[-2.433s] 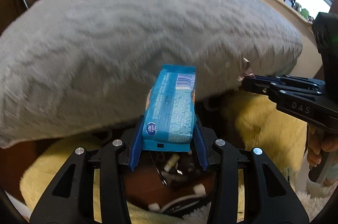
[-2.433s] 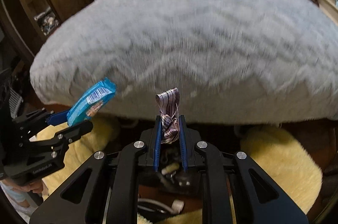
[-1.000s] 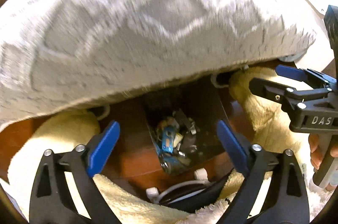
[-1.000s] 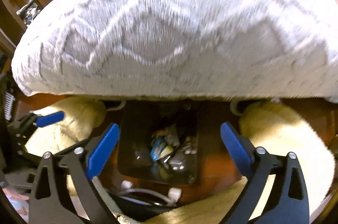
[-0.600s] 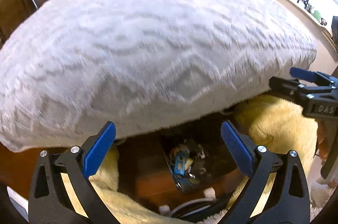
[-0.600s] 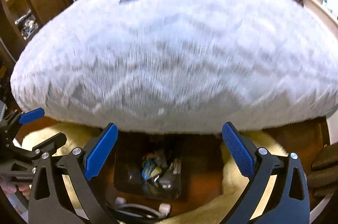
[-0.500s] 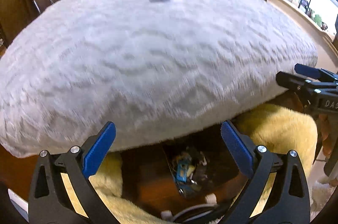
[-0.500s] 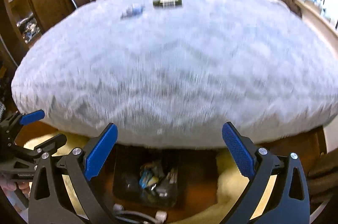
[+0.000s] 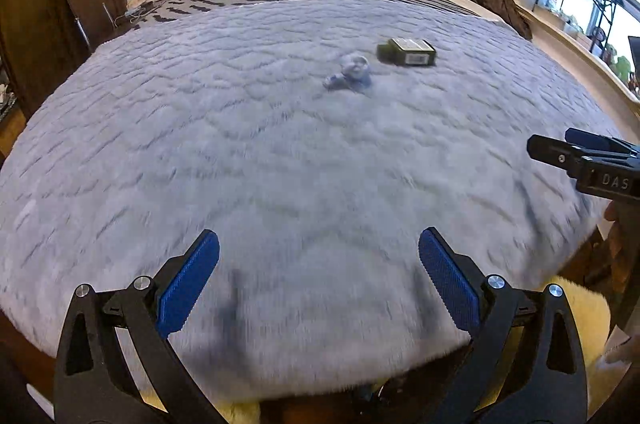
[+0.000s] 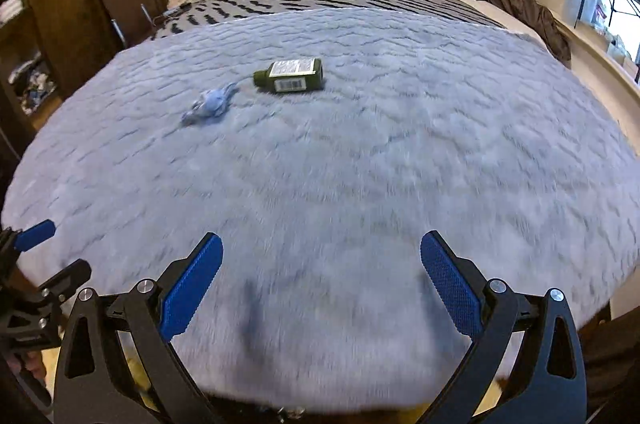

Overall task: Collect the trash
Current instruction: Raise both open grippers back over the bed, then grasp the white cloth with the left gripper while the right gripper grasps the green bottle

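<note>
Big grey-blue fuzzy blanket [image 9: 280, 152] covering the bed, serving as the pickup surface. Two trash items left on it, far half, well apart from both tools: dark green bottle [image 10: 290, 75] lying on its side, label up, and a crumpled blue wrapper [image 10: 210, 104] just beside it, nearer the left side. Probably next targets, one per hand. Left gripper [image 9: 318, 274] spread wide, nothing between the blue pads [image 9: 188, 284], touching nothing, over the blanket's near edge. Right gripper [image 10: 320, 278] likewise wide, empty, clear of the blanket. Both angled down toward the bed, likely lined up for a reach.
</note>
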`<state>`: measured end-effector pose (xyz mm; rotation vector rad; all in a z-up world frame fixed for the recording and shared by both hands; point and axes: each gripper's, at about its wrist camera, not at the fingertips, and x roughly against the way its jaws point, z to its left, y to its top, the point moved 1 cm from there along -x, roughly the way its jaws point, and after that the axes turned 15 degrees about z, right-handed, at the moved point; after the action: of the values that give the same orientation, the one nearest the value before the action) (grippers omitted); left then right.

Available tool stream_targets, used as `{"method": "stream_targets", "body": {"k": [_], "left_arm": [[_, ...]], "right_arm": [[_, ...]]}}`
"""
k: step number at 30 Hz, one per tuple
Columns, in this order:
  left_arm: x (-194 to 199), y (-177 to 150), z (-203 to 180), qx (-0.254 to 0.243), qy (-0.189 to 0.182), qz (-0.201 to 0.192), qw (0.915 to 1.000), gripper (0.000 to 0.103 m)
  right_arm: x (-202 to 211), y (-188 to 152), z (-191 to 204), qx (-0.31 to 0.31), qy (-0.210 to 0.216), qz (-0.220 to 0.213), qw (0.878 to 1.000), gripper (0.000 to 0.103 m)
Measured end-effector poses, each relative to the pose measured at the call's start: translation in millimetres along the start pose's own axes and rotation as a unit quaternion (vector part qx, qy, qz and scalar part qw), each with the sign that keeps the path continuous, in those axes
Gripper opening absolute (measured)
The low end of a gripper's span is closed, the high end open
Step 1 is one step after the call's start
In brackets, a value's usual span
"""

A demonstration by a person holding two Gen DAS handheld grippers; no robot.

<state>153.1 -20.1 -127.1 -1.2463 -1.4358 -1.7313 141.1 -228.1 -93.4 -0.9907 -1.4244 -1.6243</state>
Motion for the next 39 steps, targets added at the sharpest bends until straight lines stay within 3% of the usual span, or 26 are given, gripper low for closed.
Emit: {"method": "stream_targets", "body": {"k": [10, 17, 25, 28, 30, 36, 39], "left_arm": [[-42.5, 66.7, -2.8, -0.006, 0.007, 0.017, 0.9998, 0.095], [-60.7, 88.1, 0.4, 0.003, 0.003, 0.023, 0.9997, 0.095], [-71.3, 109.6, 5.8, 0.018, -0.007, 0.025, 0.9995, 0.095], [-72.9, 118.2, 4.3, 0.017, -0.011, 0.02, 0.9996, 0.095], [-74.5, 124.7, 0.5, 0.014, -0.006, 0.015, 0.9998, 0.095], [-80.7, 148.5, -12.5, 0.012, 0.001, -0.007, 0.9999, 0.094], [-87.0, 158.5, -17.7, 0.021, -0.012, -0.014, 0.9996, 0.093]], "right_arm": [[-59.9, 98.1, 14.6, -0.042, 0.057, 0.022, 0.997, 0.099], [-91.2, 149.1, 30.3, -0.057, 0.035, 0.03, 0.997, 0.099], [-115.4, 166.7, 35.3, -0.054, 0.025, 0.049, 0.997, 0.099], [-119.4, 167.3, 29.8, -0.052, 0.019, 0.048, 0.997, 0.086], [-118.5, 167.6, 22.5, -0.058, 0.036, 0.046, 0.997, 0.086], [-94.8, 160.6, -2.6, -0.072, 0.022, 0.019, 0.997, 0.086], [-79.0, 153.0, -21.5, -0.076, 0.022, 0.011, 0.997, 0.086]]}}
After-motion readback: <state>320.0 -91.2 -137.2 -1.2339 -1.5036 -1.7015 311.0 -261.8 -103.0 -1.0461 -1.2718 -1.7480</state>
